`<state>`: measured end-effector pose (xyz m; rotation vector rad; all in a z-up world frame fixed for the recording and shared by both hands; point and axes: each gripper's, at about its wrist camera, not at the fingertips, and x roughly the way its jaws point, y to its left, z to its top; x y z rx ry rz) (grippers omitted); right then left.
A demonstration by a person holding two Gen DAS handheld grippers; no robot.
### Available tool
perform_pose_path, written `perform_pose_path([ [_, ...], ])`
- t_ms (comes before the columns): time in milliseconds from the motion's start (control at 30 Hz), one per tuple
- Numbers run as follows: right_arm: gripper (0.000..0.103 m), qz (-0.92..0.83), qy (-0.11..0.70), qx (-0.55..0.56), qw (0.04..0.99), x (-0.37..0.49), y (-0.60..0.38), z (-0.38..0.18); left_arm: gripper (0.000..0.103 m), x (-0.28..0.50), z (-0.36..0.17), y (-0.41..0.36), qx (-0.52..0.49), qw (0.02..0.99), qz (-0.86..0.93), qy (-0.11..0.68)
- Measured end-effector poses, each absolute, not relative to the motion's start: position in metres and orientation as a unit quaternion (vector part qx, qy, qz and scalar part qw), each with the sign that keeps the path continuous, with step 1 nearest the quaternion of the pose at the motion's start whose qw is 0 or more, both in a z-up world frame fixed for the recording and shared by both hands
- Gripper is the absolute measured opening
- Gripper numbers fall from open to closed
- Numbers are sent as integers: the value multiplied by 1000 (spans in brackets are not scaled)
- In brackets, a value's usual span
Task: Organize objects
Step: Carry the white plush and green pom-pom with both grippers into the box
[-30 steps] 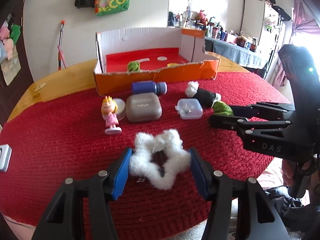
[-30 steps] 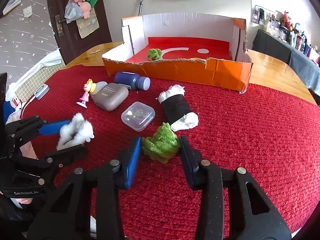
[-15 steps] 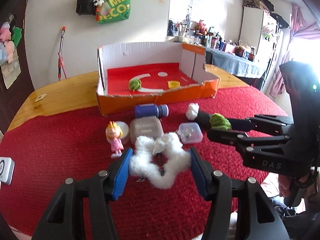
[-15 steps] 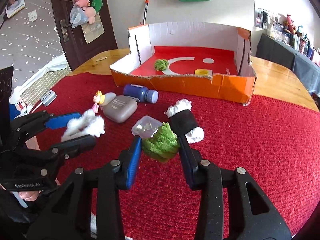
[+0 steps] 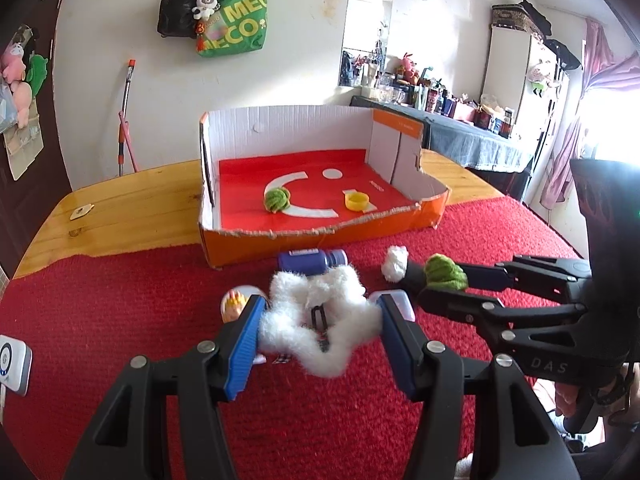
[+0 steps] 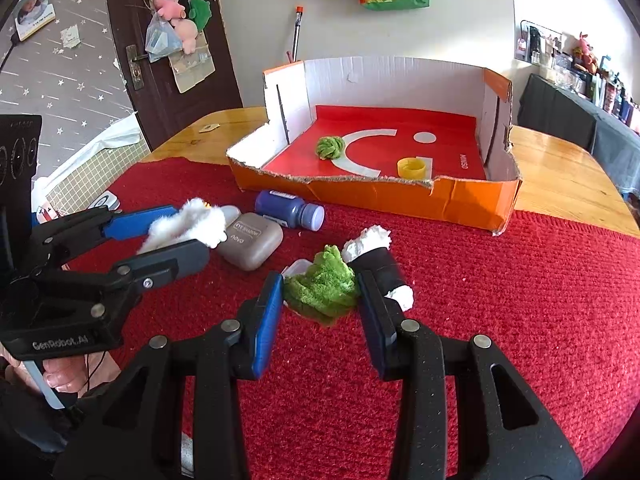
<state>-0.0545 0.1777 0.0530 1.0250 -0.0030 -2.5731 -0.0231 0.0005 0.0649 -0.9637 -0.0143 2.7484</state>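
Between the blue pads of the left gripper (image 5: 320,330) a fluffy white star-shaped toy (image 5: 316,320) is clamped and held clear of the red cloth (image 5: 120,320). Partly hidden behind its left finger, a small crowned doll (image 5: 233,306) is seen; straight beyond the toy a blue bottle (image 5: 310,261) is laid on its side, and farther ahead an orange cardboard box (image 5: 320,240) is set, open at the top, with a green yarn ball (image 5: 276,200) and a yellow ring (image 5: 357,201) resting on its red floor. To the right, the right gripper (image 6: 320,312) is closed on a green fuzzy toy (image 6: 324,286), also lifted off the cloth. Just left of and beyond its fingers a grey eye-shadow case (image 6: 250,240) is placed, a clear plastic box (image 6: 298,268) is largely covered by the green toy, and a black roll with white fluffy ends (image 6: 378,264) is laid just behind its right finger.
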Motion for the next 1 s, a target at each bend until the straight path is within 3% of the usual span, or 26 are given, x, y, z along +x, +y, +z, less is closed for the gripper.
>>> perform_pose_path([
  [1000, 36, -902, -25, 372, 220, -129, 195, 102, 59, -121, 96, 3, -365, 140, 920, 4],
])
